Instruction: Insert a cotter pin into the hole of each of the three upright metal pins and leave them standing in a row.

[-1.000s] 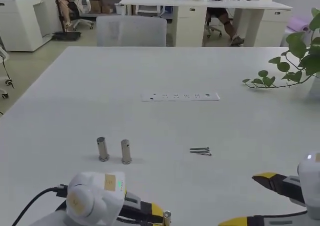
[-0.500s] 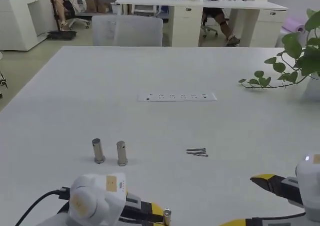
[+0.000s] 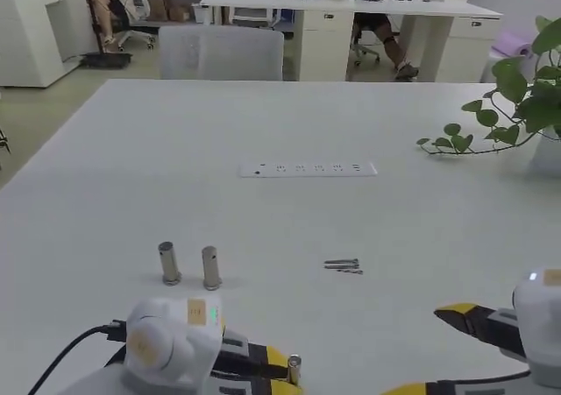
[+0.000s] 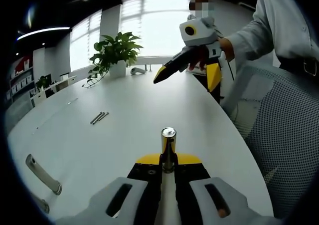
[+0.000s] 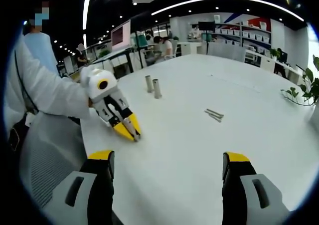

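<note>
Steel-grey and short, one metal pin (image 4: pixel 168 140) sits pinched upright in the tips of the left tongs (image 4: pixel 168 161), low over the white surface (image 3: pixel 368 211) and close to the person. The right tongs (image 5: pixel 168 158) hang spread wide and carry nothing. The cotter pins (image 3: pixel 344 265) lie in a small bunch ahead of both tongs, roughly between them. The two standing metal pins (image 3: pixel 210 268) are ahead of the left tongs, toward its outer side, close together but apart. The step in hand looks like fetching a cotter pin. The right tongs should single one out and grip it near its head so the legs lead. The left tongs should hold the pin steady, its cross hole, which I cannot make out, turned toward the right tongs.
</note>
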A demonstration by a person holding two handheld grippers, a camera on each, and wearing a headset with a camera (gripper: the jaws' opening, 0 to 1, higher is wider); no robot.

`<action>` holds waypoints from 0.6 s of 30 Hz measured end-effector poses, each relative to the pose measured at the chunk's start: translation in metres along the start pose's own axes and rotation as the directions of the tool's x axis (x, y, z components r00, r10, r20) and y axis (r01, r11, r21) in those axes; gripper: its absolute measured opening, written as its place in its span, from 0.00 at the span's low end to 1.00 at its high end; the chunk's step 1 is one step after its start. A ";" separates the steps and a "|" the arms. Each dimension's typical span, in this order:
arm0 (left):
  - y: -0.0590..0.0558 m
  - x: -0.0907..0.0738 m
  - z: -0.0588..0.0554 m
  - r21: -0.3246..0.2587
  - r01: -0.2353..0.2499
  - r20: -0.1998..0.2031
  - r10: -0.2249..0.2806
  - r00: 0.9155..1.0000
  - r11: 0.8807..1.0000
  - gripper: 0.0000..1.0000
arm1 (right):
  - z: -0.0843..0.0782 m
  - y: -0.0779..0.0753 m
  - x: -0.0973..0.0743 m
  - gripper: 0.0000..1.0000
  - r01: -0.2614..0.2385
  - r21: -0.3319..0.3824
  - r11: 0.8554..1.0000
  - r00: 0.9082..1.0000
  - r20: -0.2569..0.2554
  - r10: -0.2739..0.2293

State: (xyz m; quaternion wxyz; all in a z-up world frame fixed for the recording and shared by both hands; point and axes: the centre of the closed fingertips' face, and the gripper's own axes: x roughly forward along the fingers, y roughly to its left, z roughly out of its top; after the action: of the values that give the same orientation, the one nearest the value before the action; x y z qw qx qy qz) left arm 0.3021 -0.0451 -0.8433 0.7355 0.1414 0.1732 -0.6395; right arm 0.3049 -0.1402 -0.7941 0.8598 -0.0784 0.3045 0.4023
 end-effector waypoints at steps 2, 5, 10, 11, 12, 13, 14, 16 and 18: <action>0.001 0.000 0.000 -0.001 -0.002 0.003 0.002 1.000 1.000 0.07 | 0.000 0.000 0.000 0.91 0.000 0.002 1.000 1.000 0.000 0.000; 0.004 0.000 0.000 -0.003 -0.004 0.004 0.004 1.000 1.000 0.07 | 0.000 0.000 -0.001 0.91 0.001 -0.001 1.000 1.000 -0.002 -0.001; 0.004 0.000 0.000 -0.008 0.000 0.006 0.000 1.000 1.000 0.07 | 0.000 0.000 -0.001 0.91 0.002 0.000 1.000 1.000 0.000 -0.002; 0.004 0.000 0.000 -0.013 0.001 0.007 -0.001 1.000 1.000 0.07 | 0.000 0.000 -0.001 0.91 0.002 0.001 1.000 1.000 -0.001 -0.002; 0.004 0.000 0.000 -0.019 0.002 0.008 -0.002 1.000 1.000 0.07 | -0.001 0.000 -0.001 0.91 0.002 0.000 1.000 1.000 -0.002 -0.002; 0.003 0.000 0.000 -0.020 0.005 0.008 -0.005 1.000 1.000 0.07 | -0.001 0.000 -0.001 0.91 0.002 -0.001 1.000 1.000 -0.003 -0.002; 0.003 0.000 -0.001 -0.025 0.008 0.002 -0.008 1.000 1.000 0.08 | 0.000 0.000 0.000 0.91 0.001 -0.001 1.000 1.000 -0.003 -0.001; 0.001 0.000 -0.001 -0.033 0.016 0.003 -0.016 1.000 0.999 0.12 | 0.001 0.000 0.000 0.91 0.000 -0.002 1.000 1.000 -0.002 0.000; 0.001 0.000 -0.001 -0.038 0.011 0.002 -0.011 1.000 0.999 0.15 | 0.001 0.000 0.000 0.91 0.000 -0.003 1.000 1.000 -0.002 0.000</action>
State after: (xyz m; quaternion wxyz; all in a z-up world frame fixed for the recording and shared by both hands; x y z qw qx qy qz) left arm 0.3035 -0.0448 -0.8446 0.7348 0.1261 0.1852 -0.6402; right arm 0.3053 -0.1392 -0.7935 0.8594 -0.0802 0.3047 0.4027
